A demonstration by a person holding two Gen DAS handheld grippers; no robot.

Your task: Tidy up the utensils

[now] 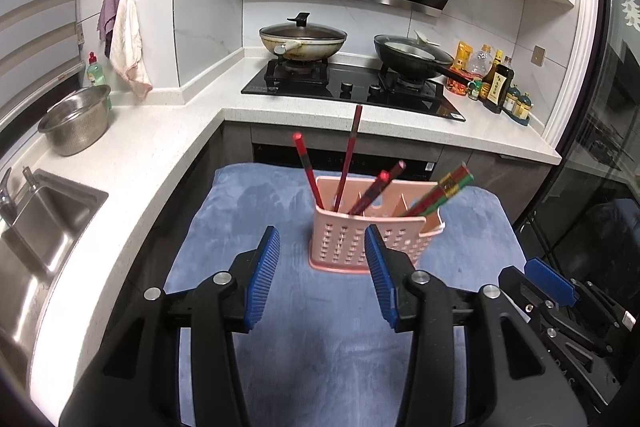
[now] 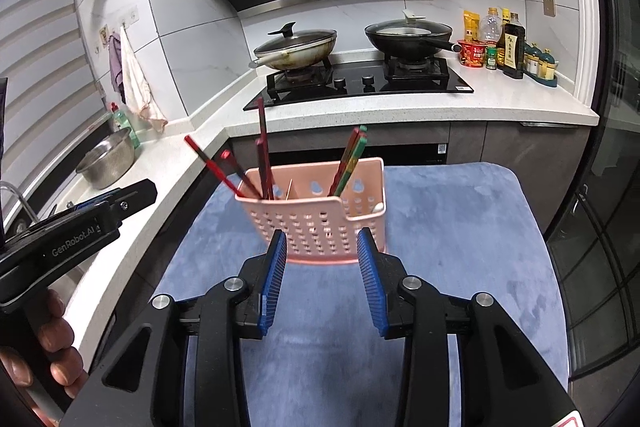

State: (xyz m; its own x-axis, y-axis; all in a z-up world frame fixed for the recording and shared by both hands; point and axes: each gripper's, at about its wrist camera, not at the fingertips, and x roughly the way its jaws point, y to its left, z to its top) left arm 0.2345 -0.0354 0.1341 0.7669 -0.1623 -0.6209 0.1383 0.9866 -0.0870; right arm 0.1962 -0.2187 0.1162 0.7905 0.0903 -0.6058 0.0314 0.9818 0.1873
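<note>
Pink utensil caddy [image 1: 360, 243] is seen upright on the blue mat [image 1: 248, 211], chopsticks [image 1: 348, 163] standing in its compartments. Left gripper [image 1: 322, 271] and right gripper [image 2: 322, 277] are held spread, nothing between the pads, short of the caddy.

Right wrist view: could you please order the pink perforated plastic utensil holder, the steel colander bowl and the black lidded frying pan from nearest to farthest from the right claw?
1. Pink perforated plastic utensil holder, on the blue mat just ahead of the right claw.
2. Steel colander bowl, on the counter to the left.
3. Black lidded frying pan, on the far right burner.
</note>
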